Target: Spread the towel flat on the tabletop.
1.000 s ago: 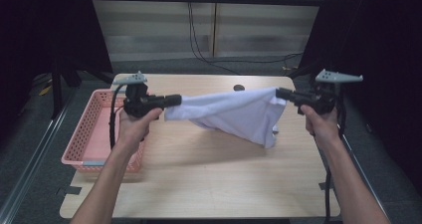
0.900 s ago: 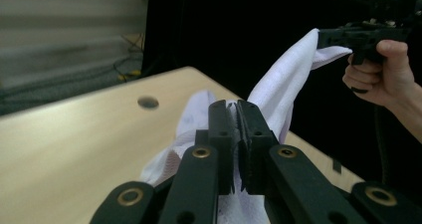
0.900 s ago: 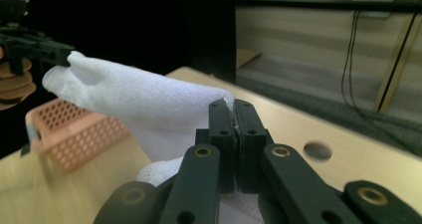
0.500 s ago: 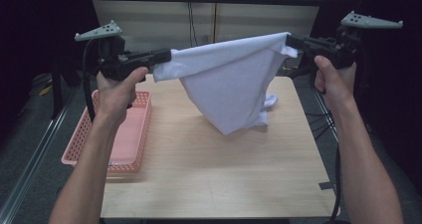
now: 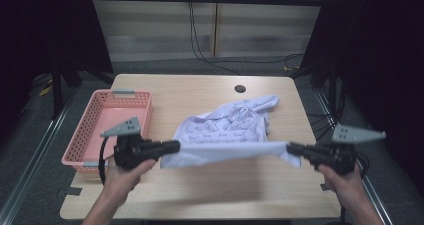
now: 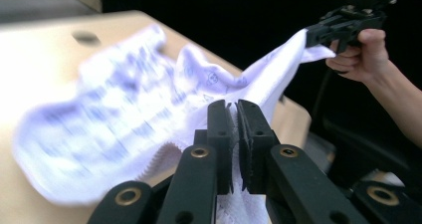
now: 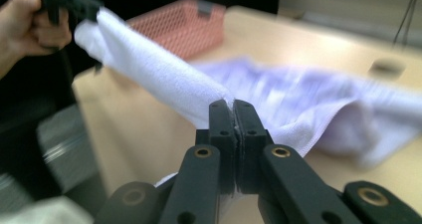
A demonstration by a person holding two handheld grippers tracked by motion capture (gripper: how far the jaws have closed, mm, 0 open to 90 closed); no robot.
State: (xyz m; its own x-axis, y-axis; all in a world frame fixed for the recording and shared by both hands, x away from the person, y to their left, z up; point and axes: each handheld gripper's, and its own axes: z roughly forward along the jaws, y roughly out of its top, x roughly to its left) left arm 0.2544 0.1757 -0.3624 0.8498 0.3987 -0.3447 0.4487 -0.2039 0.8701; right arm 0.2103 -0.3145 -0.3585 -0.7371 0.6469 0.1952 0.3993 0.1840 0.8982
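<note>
Both hands have dropped from raised to table height, laying the white printed terry towel (image 5: 227, 132) down. High view: left gripper (image 5: 175, 146) and right gripper (image 5: 291, 147) each pinch a near corner, edge taut, far part bunched on the light wooden table (image 5: 200, 195), beside the pink mesh plastic basket (image 5: 92, 130). Left gripper view: jaws pressed on cloth. Right gripper view: same. Risk: bunching stays if released now.

Black hand-held gripper (image 5: 176, 146), grey plate (image 5: 121, 127)
</note>
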